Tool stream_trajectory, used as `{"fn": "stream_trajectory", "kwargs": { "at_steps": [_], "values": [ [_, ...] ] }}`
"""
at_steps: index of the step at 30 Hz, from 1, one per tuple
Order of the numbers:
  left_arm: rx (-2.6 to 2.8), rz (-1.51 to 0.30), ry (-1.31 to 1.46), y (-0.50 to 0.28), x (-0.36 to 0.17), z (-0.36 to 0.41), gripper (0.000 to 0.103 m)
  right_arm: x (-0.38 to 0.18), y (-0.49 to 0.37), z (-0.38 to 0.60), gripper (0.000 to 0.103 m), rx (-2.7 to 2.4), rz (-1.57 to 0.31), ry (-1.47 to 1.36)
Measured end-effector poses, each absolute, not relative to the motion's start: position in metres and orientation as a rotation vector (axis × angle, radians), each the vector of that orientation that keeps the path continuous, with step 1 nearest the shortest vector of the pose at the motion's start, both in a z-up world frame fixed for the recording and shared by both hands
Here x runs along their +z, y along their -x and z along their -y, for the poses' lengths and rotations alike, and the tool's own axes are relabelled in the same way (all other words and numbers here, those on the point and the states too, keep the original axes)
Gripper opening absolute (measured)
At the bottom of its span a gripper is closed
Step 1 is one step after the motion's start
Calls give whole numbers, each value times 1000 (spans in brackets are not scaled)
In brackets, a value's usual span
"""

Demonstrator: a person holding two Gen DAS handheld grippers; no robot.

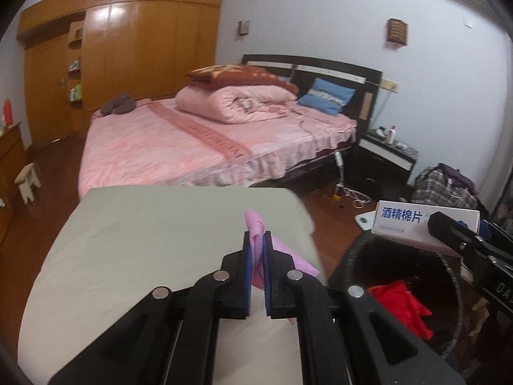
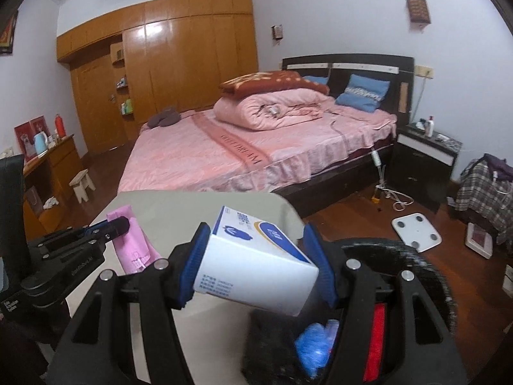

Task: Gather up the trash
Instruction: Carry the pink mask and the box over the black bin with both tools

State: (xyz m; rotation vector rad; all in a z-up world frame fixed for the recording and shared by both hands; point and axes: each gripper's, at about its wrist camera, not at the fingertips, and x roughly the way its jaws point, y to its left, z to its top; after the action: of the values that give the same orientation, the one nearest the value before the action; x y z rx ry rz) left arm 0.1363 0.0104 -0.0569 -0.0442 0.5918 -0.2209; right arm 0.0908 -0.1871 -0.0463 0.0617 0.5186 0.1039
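Left tongs (image 1: 257, 250) pinch pink wrapper (image 1: 255, 224) above bench's (image 1: 144, 240) right edge | right tongs (image 2: 256, 256) clamp white box (image 2: 253, 266) over black bin (image 2: 416, 256) | advice: centre each above bin's mouth before releasing, box first.

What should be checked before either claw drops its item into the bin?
1. Left claw shut on the pink wrapper: ok.
2. Right claw clamped on the white box: ok.
3. White box over the black bin: ok, it hangs at the rim.
4. Pink wrapper over the bin: not ok, it is above the table.
5. Room left in the bin: cannot tell; red and blue trash already lies inside.
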Motion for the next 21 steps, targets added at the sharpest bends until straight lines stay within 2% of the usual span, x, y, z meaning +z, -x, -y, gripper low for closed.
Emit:
{"fn": "stream_trajectory", "kwargs": {
  "at_steps": [21],
  "values": [
    [-455,-529,-24,-107,-37,114,6,-56,-29,294,58,-123,-495,-86]
  ]
}}
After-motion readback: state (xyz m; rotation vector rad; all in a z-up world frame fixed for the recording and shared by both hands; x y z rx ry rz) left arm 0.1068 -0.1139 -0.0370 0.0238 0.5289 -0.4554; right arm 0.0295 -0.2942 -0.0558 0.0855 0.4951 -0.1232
